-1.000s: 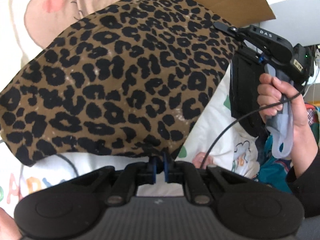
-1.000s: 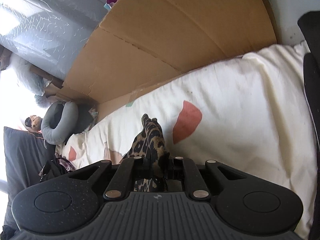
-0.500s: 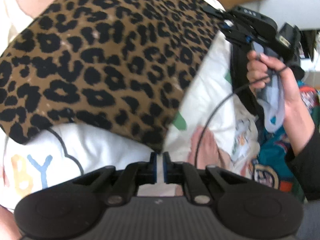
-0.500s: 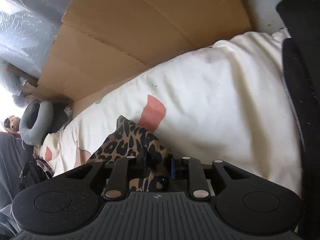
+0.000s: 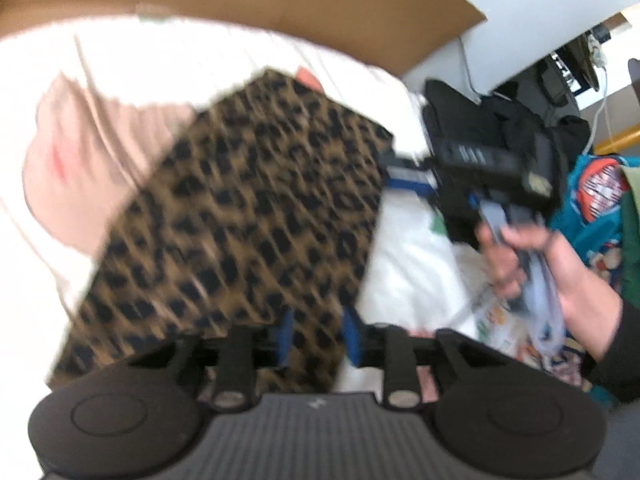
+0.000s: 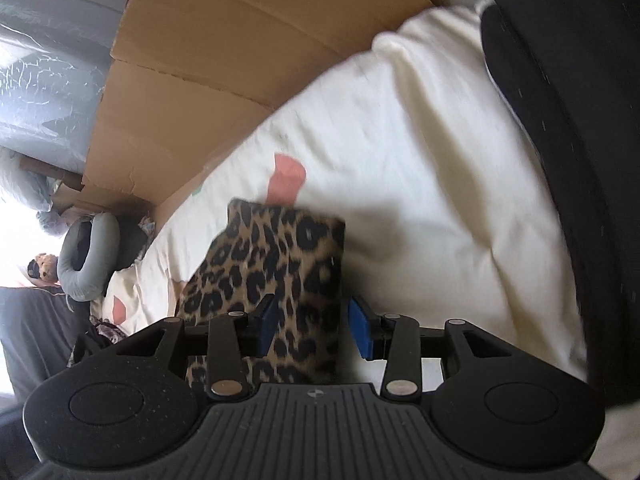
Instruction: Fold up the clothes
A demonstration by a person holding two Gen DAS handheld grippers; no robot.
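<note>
- Leopard-print brown-and-black folded cloth point(image 5: 256, 216) lies on the cream bed cover with pink patches point(image 6: 420, 168); its long axis runs from the left gripper point(image 5: 318, 336) diagonally up-right toward the right gripper point(image 5: 404, 174).
- Lettering on the right gripper's black body is too blurred to read.
- Left fingers point(image 5: 352, 338) have just been opening; cloth lies between them, unpinched.
- Right gripper point(image 6: 316, 328) has also just parted, the blue pads point(image 6: 362, 332) standing clear of the cloth's edge.
- Brown cardboard sheet point(image 6: 224, 64) stands behind the bed.
</note>
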